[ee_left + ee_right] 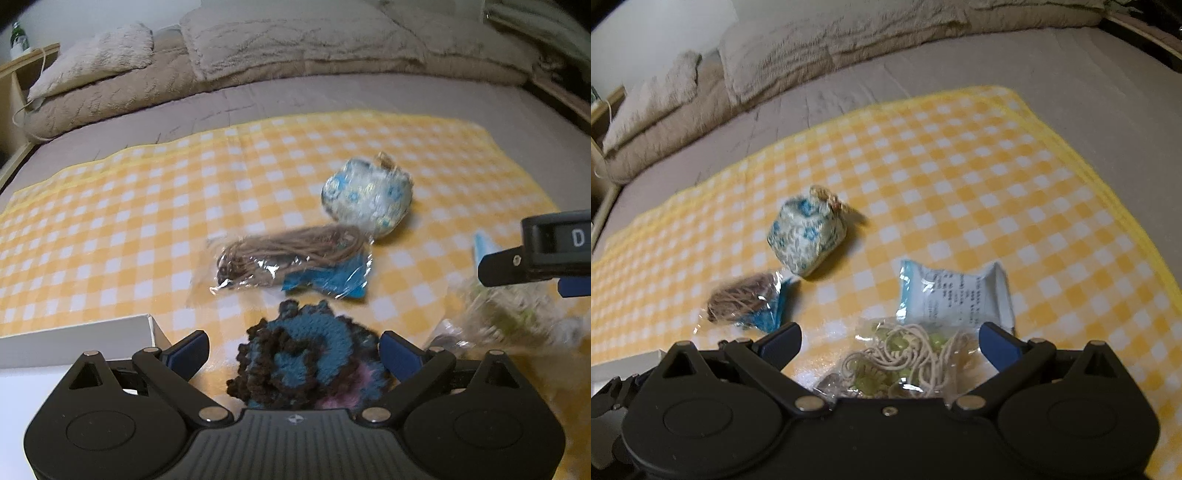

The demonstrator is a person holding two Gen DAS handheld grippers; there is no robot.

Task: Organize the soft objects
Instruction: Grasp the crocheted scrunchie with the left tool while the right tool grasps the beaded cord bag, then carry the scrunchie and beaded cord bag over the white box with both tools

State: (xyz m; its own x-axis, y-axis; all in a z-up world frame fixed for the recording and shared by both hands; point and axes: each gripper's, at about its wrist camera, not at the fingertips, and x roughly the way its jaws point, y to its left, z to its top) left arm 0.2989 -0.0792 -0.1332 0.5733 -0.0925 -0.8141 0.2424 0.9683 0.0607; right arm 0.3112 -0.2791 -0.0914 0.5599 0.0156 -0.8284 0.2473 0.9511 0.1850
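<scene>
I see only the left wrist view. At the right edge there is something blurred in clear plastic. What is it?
Observer: In the right wrist view it is a clear bag of cream cord and green beads, lying between the open fingers of the right gripper.
Operator: Is the bag gripped?
Observer: No, the fingers stand apart on either side of it.
Operator: A pale blue corner shows behind that gripper. What is this?
Observer: A white and blue sealed packet with printed text, flat on the checked cloth just beyond the bag.
</scene>
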